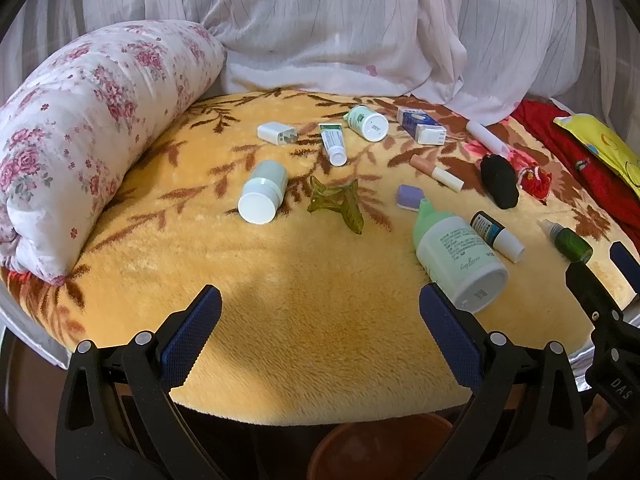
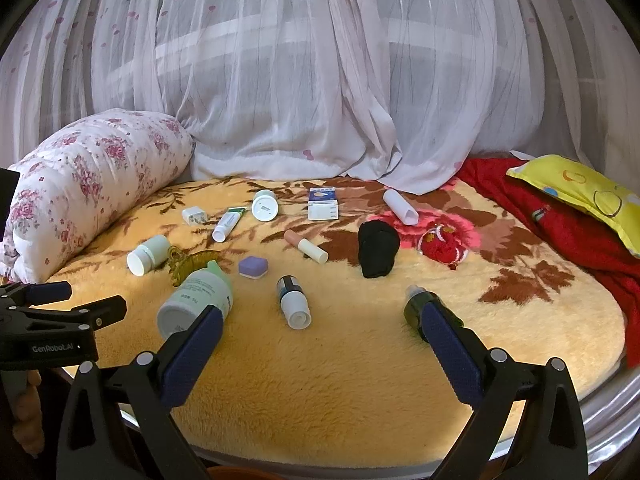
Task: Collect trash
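Several small items lie scattered on a yellow plush blanket (image 1: pixel 320 320). A large pale green bottle (image 1: pixel 456 256) lies near my left gripper's right finger; it also shows in the right wrist view (image 2: pixel 196 300). A white-capped jar (image 1: pixel 262 192), a green hair clip (image 1: pixel 336 202), a small dark dropper bottle (image 2: pixel 294 302) and a green vial (image 2: pixel 424 308) lie close by. My left gripper (image 1: pixel 320 332) is open and empty over the blanket's near edge. My right gripper (image 2: pixel 320 348) is open and empty, its right finger beside the green vial.
A rolled floral quilt (image 1: pixel 80 128) lies at the left. A red cloth (image 2: pixel 560 216) and yellow pillow (image 2: pixel 584 192) lie at the right. White netting (image 2: pixel 320 100) hangs behind. A black sock (image 2: pixel 378 248), boxes and tubes lie farther back. A brown bin rim (image 1: pixel 380 448) shows below the bed edge.
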